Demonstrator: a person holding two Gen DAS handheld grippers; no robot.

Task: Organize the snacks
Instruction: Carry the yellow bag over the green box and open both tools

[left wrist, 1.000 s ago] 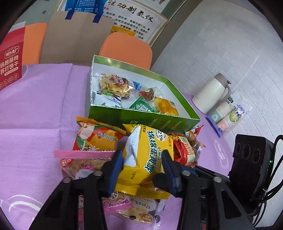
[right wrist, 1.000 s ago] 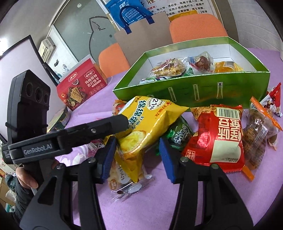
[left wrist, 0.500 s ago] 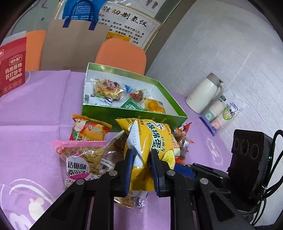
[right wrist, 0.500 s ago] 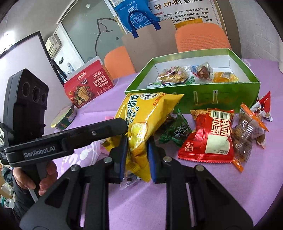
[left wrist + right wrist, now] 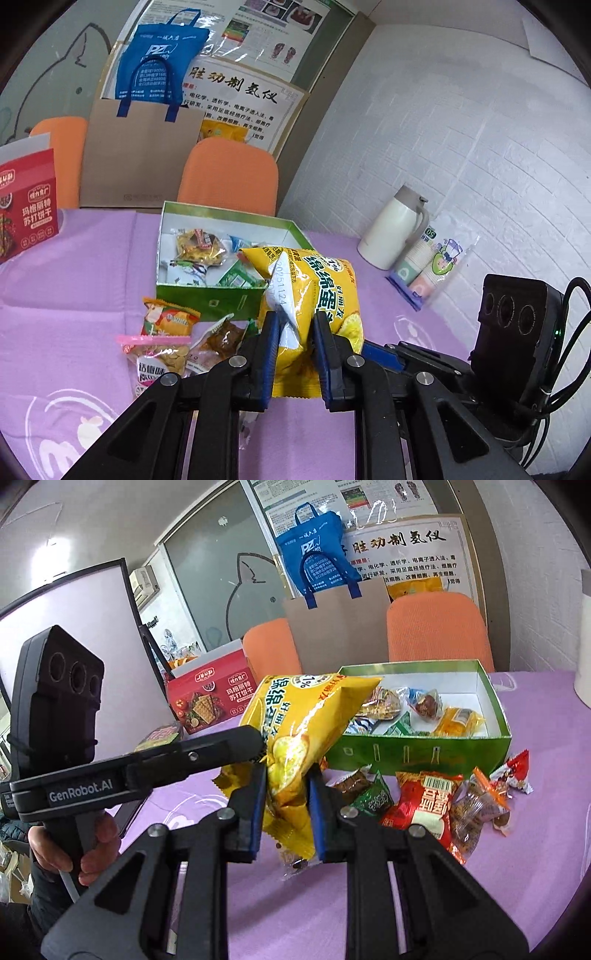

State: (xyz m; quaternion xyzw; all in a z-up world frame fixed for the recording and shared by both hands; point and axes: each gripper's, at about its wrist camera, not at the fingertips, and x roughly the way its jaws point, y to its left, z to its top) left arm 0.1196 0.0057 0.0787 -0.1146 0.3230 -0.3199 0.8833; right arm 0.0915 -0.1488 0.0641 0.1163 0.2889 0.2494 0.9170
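You now have the yellow chip bag [image 5: 317,295] off the counter [image 5: 74,288], both the left claw [image 5: 294,354] and right claw [image 5: 284,805] clamped on it; the green box [image 5: 229,299] comes next.

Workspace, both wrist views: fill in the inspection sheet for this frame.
Surface: purple tablecloth, printed pattern at the near edge.
Job's things: yellow chip bag lifted; green box open, part filled; loose snack packets in front of it.
Clutter: white thermos, paper-cup sleeve, red cracker box.
Grippers: left gripper and right gripper both clamp the chip bag.
Cables: black cables at the right gripper's body.
Surroundings: orange chairs, posters, brick wall.
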